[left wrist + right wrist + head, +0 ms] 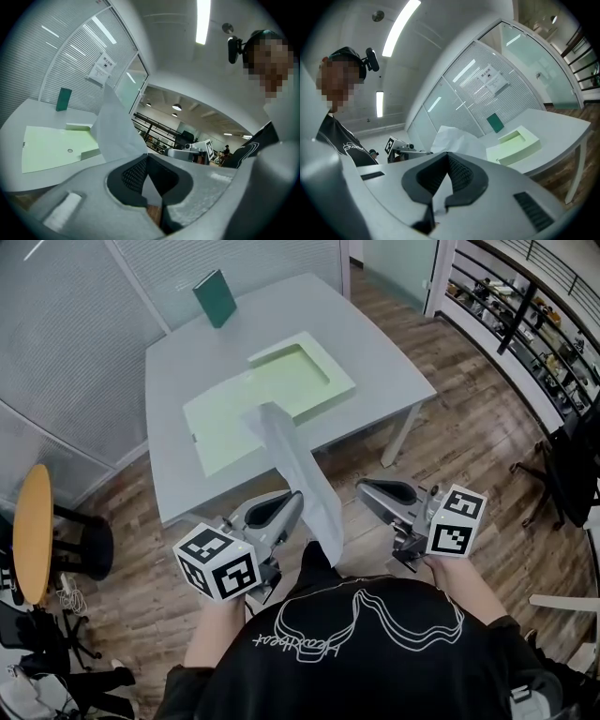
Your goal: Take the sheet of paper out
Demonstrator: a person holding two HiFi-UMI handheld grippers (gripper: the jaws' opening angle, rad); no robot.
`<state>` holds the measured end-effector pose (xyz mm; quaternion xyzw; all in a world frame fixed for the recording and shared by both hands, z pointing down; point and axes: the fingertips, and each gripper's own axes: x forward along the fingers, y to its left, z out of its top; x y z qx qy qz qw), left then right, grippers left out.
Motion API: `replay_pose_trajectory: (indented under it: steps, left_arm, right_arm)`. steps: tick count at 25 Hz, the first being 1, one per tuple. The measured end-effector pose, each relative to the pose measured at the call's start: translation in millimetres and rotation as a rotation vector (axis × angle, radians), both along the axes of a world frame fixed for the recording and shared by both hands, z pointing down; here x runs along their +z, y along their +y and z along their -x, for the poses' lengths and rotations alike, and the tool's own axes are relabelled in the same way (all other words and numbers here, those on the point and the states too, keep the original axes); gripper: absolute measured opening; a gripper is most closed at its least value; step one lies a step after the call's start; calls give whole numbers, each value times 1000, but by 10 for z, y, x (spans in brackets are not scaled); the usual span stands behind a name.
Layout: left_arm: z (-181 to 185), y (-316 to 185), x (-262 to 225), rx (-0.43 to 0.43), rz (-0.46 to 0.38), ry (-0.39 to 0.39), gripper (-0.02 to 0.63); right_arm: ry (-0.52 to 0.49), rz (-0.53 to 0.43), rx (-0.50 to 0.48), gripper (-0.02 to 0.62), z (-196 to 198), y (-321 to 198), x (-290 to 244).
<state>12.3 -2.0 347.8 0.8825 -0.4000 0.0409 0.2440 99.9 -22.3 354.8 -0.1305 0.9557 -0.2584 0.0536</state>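
One sheet of paper [298, 470]: out of green folder [225, 423], aloft off tabletop [375, 343] near edge, long axis tabletop-to-person. Left claw [298, 498] pinching sheet; right claw [362, 487] pressed together, empty, just beside.

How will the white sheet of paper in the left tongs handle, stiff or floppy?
Probably floppy: the white sheet of paper bows and curls beyond the left tongs, shut on it. Likely very light, so quick moves may make it flap. It looks thin; a hard tug might tear it at the pinch.
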Motion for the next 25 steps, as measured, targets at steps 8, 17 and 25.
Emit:
replay_pose_trajectory:
  steps: [8, 17, 25]
  left_arm:
    - [-95, 86, 43, 13, 10, 12, 12]
    - [-185, 184, 29, 19, -3, 15, 12]
    - [-181, 180, 37, 24, -4, 25, 12]
  right_arm:
    - [11, 0, 8, 8, -84, 105, 31]
    - [11, -9, 10, 8, -176, 211, 38]
    - [15, -7, 14, 8, -155, 204, 57]
